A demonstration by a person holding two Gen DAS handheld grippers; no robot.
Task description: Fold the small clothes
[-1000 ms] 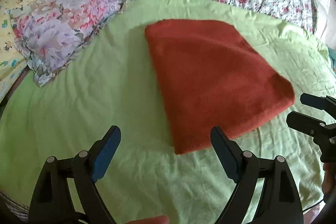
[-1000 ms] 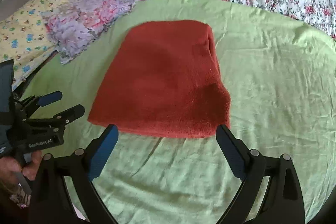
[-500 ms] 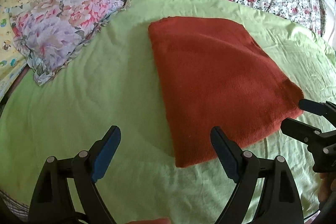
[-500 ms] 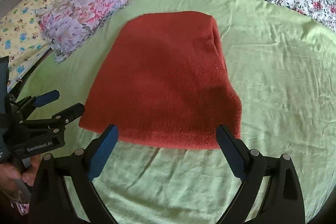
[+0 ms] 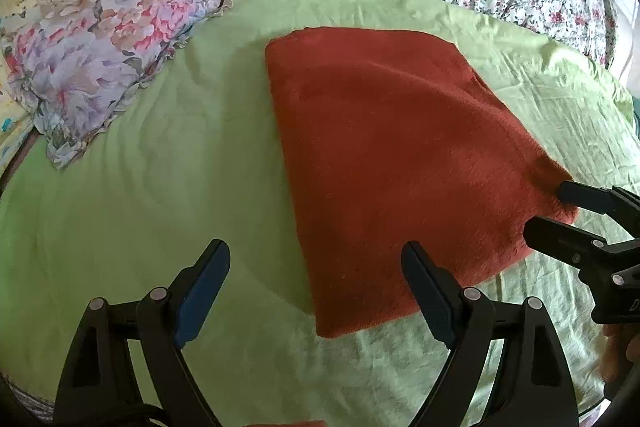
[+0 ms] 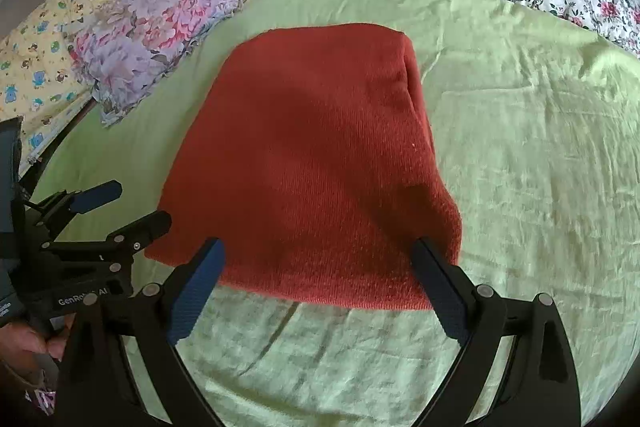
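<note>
Rust-red knit cloth (image 6: 312, 163), apparently folded once already, lies flat mid-way across the green sheet (image 6: 520, 147), toward its near edge. Both grippers hold nothing, jaws wide: the right gripper (image 6: 320, 279) straddles the cloth's near hem, the left gripper (image 5: 316, 291) is at its near left corner. Likely step: pinch both near corners, then carry them to the far edge. A flowered pillow (image 5: 100, 55) sits well clear at the sheet's far left; nothing blocks.
</note>
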